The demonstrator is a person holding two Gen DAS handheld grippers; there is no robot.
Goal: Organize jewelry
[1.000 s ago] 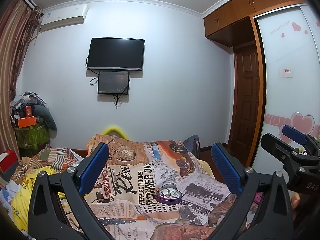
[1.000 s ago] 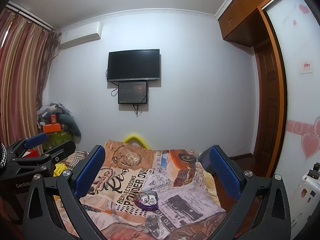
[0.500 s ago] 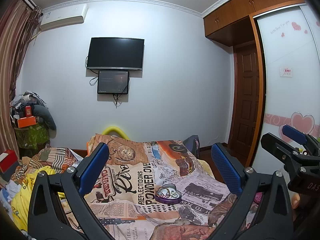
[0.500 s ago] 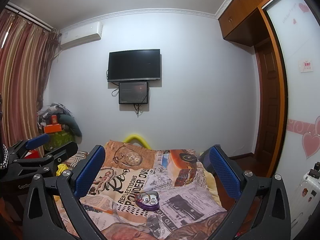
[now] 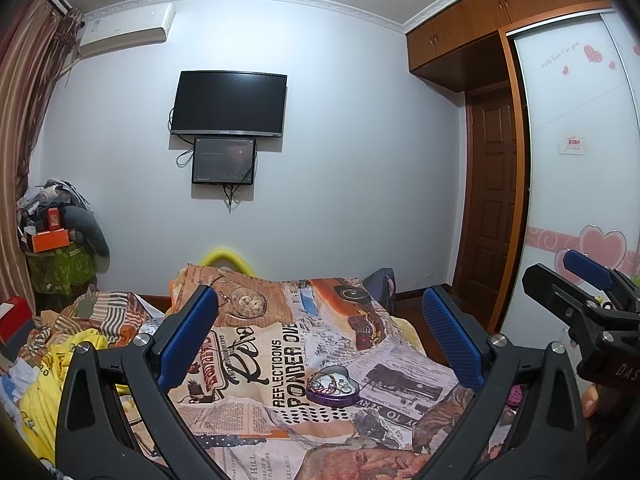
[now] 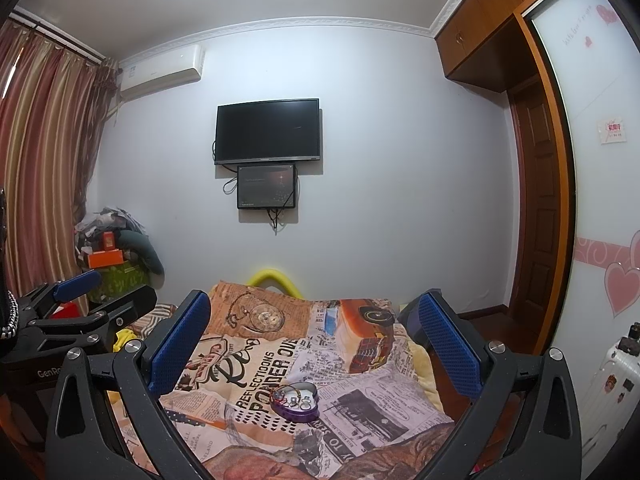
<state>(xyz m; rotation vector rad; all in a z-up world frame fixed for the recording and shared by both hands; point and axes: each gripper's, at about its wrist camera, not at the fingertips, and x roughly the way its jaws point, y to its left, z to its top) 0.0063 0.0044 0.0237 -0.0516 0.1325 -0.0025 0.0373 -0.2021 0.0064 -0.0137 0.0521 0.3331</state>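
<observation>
Little of the sorting looks done, as far as I can judge: the purple heart-shaped tin (image 5: 333, 386) lies lidless near the middle of the bed, toward its near edge, with rings and a chain heaped loose inside (pieces too small to name). The left gripper (image 5: 320, 338) and right gripper (image 6: 313, 336) both hang above the bed, fingers spread wide, holding nothing. The newspaper-print bedspread (image 5: 280, 344) is rumpled; yellow clothes (image 5: 44, 376) crowd its left edge. A dark television (image 6: 267, 131) hangs on the far wall.
</observation>
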